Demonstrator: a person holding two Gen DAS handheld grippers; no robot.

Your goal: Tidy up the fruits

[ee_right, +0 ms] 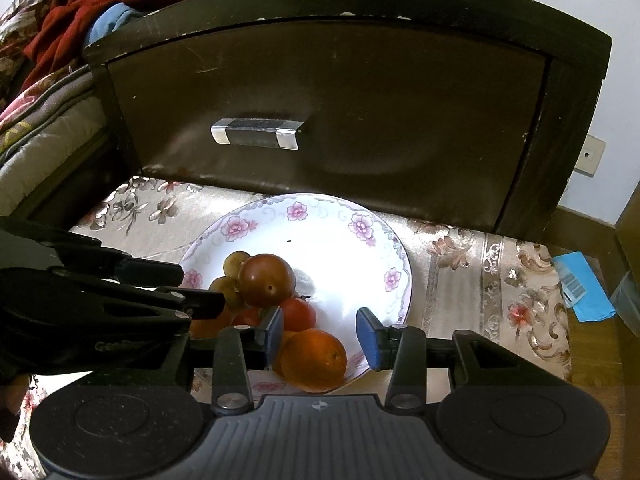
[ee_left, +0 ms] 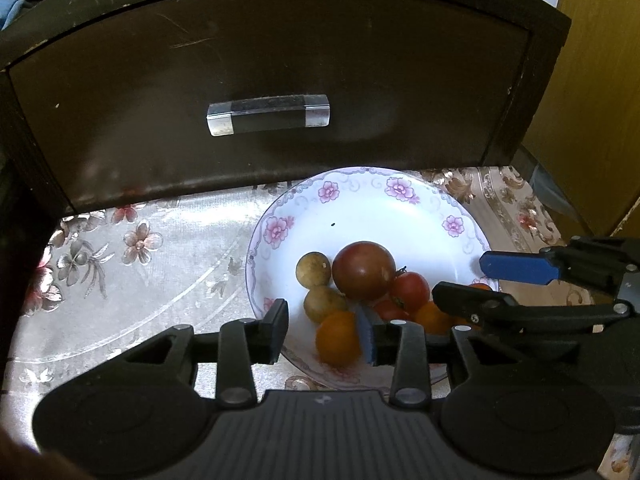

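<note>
A white plate with a pink flower rim (ee_left: pixel 380 216) (ee_right: pixel 340 248) sits on a floral cloth and holds a pile of fruit. A large dark red fruit (ee_left: pixel 363 270) (ee_right: pixel 267 280) tops the pile. Beside it lie two brownish round fruits (ee_left: pixel 313 269), small red tomatoes (ee_left: pixel 410 286) (ee_right: pixel 298 314) and oranges. My left gripper (ee_left: pixel 323 334) (ee_right: pixel 202 290) is open over the plate's near edge. An orange (ee_left: pixel 338 338) lies between its fingers, with a gap on the left side. My right gripper (ee_right: pixel 320 336) (ee_left: pixel 460 276) is open above a bigger orange (ee_right: pixel 314 360), clear of its right pad.
A dark wooden drawer front with a metal handle (ee_left: pixel 268 114) (ee_right: pixel 258 132) rises right behind the plate. A blue card (ee_right: pixel 580 284) lies at the cloth's right edge. Bedding and a red cloth (ee_right: pixel 80 12) are to the far left.
</note>
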